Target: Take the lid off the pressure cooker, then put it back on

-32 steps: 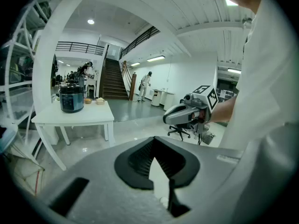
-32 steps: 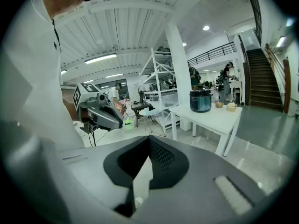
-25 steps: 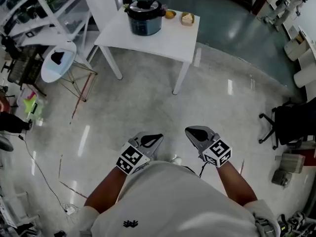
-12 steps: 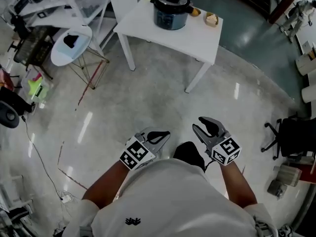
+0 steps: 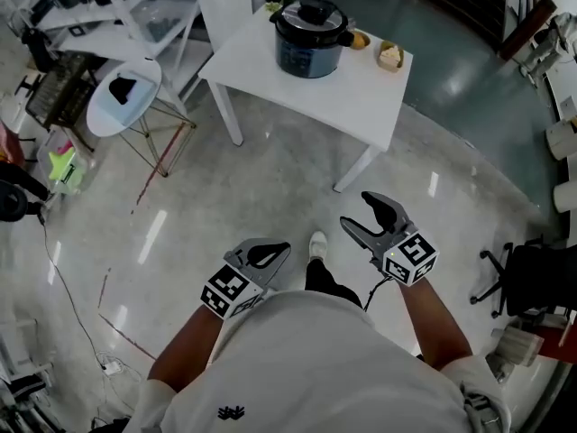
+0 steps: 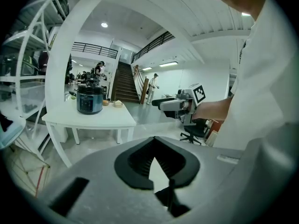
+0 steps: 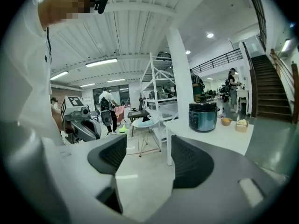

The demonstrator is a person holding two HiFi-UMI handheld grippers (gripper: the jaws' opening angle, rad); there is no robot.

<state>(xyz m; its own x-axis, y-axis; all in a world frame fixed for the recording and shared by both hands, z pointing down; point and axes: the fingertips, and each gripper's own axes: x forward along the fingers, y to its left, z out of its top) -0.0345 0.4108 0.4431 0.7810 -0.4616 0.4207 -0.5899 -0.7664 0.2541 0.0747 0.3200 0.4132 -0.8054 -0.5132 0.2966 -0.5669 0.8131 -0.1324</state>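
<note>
Zero progress: black lid (image 5: 313,13) on round dark-blue pressure cooker (image 5: 306,52), far off; left gripper (image 5: 275,253) jaws pressed together, right gripper (image 5: 354,211) jaws opening, both empty.

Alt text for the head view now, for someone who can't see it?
A person holds two grippers over the floor: the left gripper shut, the right gripper with jaws opening, nothing between them. Ahead, a pressure cooker with its lid on stands on a white table.

No word or number can be read. The marker cube (image 5: 227,291) at lower left and the second cube (image 5: 410,258) at lower right bear only black-and-white squares. The front panel of the pressure cooker (image 5: 306,52) and the shirt emblem (image 5: 232,412) are too small to read.
</note>
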